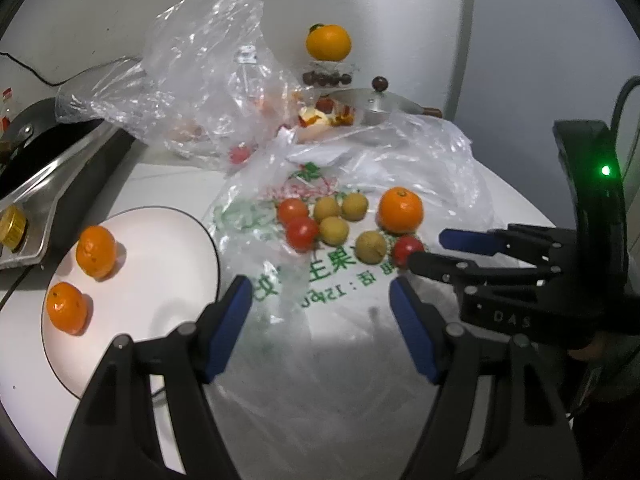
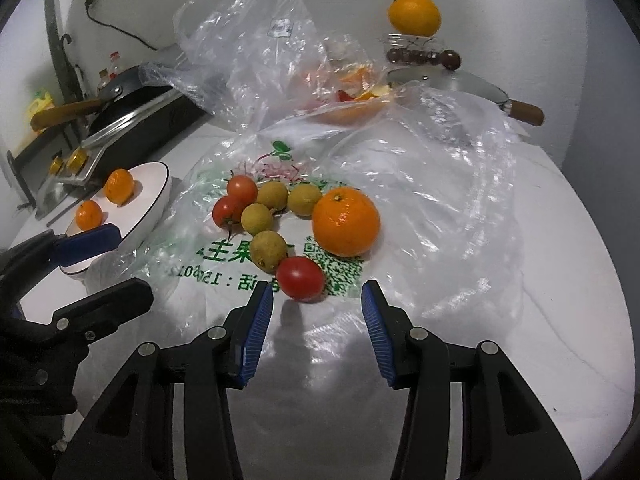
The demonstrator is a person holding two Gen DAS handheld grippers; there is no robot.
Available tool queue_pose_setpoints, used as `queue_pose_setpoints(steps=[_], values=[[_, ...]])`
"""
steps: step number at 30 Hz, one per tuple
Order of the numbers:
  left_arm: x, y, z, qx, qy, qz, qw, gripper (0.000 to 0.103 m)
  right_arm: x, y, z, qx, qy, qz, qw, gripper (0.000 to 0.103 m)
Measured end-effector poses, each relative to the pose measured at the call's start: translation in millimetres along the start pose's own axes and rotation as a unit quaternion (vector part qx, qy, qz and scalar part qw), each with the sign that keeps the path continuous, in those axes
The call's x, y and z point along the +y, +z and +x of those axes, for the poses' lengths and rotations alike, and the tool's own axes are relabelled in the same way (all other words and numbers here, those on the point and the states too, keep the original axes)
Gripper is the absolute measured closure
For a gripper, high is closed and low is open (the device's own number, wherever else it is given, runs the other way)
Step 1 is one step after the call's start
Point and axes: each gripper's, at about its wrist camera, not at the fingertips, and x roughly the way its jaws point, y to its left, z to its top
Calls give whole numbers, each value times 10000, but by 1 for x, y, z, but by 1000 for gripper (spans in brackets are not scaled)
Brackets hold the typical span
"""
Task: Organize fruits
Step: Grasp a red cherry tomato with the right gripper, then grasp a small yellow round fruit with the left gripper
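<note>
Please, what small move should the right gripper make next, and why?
Probably ease the right gripper forward around the nearest tomato: its jaws are open and empty, and the tomato lies just ahead between them on the bag.

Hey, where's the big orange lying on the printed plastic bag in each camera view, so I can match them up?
Left wrist view: the big orange sits right of centre on the printed bag, beyond the right gripper.
Right wrist view: the big orange is at centre, just beyond the nearest red tomato.
Shared landmark: the white plate holding two small oranges, at the left.
</note>
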Motion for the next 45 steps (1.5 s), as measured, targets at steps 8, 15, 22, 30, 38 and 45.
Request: queue_pose_setpoints(steps=[8, 15, 22, 30, 38, 45], values=[[2, 3, 9, 34, 54, 18, 10000, 31, 3, 8, 12, 62, 114, -88, 9999, 62], [-2, 7, 13, 69, 50, 39, 10000, 31, 11, 8, 17, 175, 120, -337, 9992, 73], [-16, 14, 17, 64, 172, 245, 9995, 31, 5, 8, 4, 49, 185, -312, 9993, 73], [-37, 20, 32, 141, 70, 424, 9990, 31, -23, 10, -16, -181, 109, -148, 9997, 73], [-52, 24, 52, 331, 22, 566, 9978, 43, -43, 11, -19, -335, 224, -33, 9992, 73], [-52, 29, 70, 515, 103, 485, 9974, 50, -57, 12, -17, -414, 294, 72, 9987, 73]])
